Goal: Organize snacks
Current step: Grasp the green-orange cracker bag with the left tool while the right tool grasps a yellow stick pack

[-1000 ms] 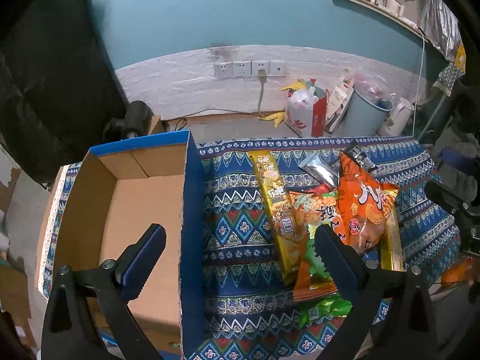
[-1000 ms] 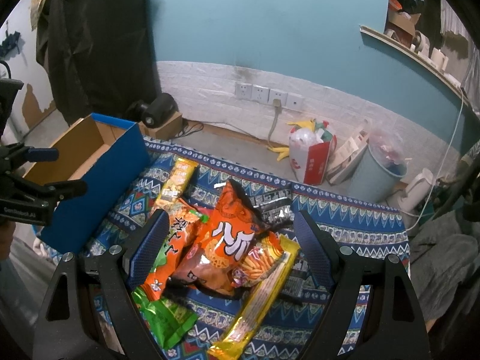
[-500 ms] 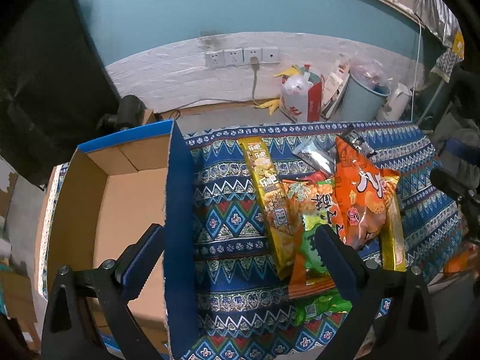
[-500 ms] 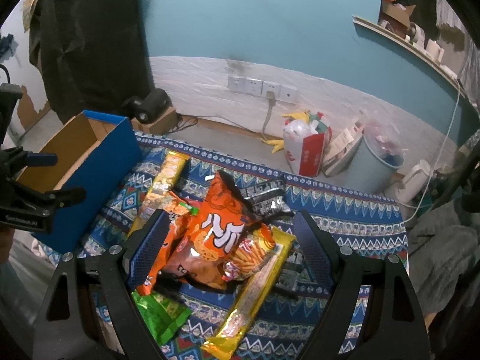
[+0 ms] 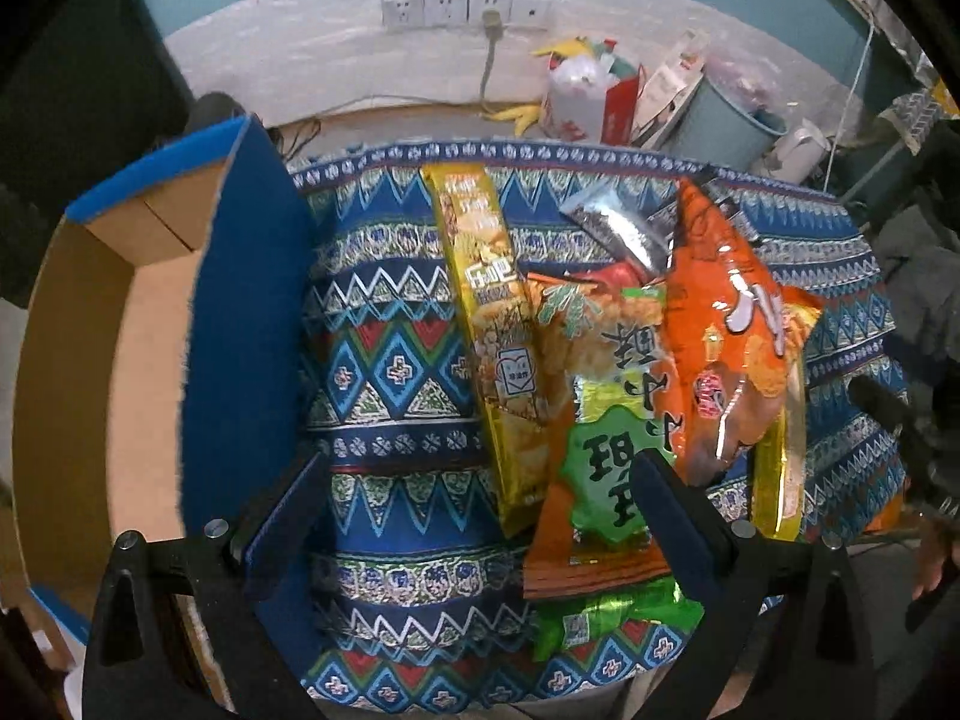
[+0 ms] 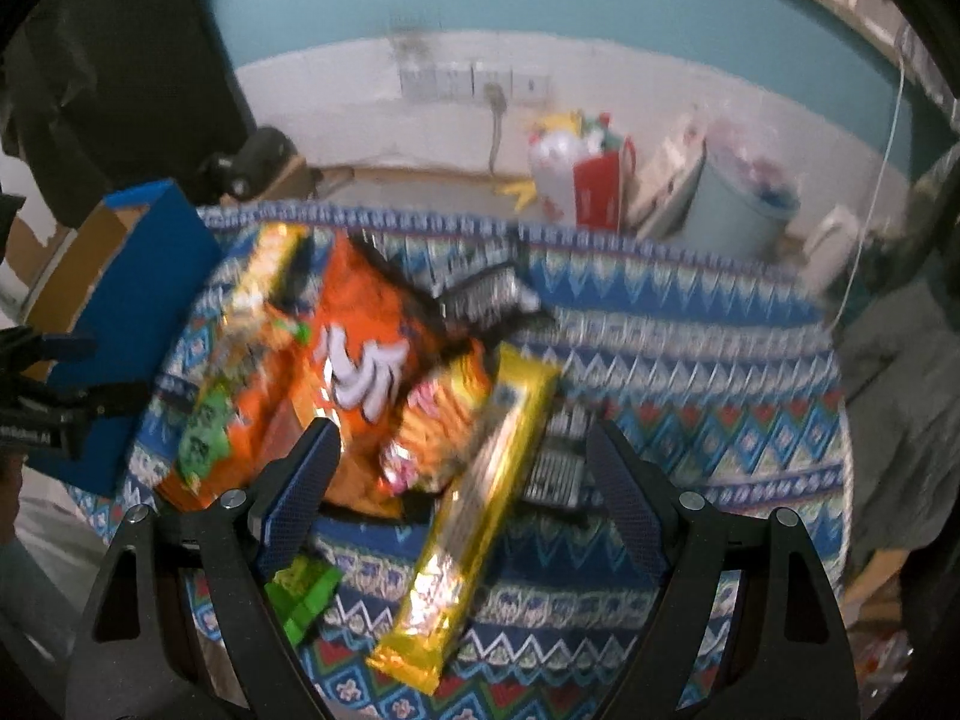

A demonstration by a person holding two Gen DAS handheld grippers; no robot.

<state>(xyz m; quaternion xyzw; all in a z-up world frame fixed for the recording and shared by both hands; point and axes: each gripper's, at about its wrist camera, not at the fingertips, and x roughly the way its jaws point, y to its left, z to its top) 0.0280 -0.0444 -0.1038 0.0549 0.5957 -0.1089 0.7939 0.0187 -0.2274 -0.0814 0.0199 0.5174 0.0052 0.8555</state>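
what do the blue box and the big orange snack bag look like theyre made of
Blue box: likely cardboard, matte blue outside, with plain brown inner walls and folded flaps. Orange snack bag: seemingly thin plastic film, glossy, showing crinkles and bright glare streaks.

Snack packets heaped on patterned cloth; box standing open alongside.
Large orange bag point(image 5: 720, 324) lies atop the overlapping pile; long yellow packet point(image 5: 492, 324) lies flat at its left, a gold bar packet point(image 6: 474, 516) at its right, silver packet point(image 5: 612, 228) behind. Blue-sided cardboard box point(image 5: 240, 324) is empty, just left of the pile.
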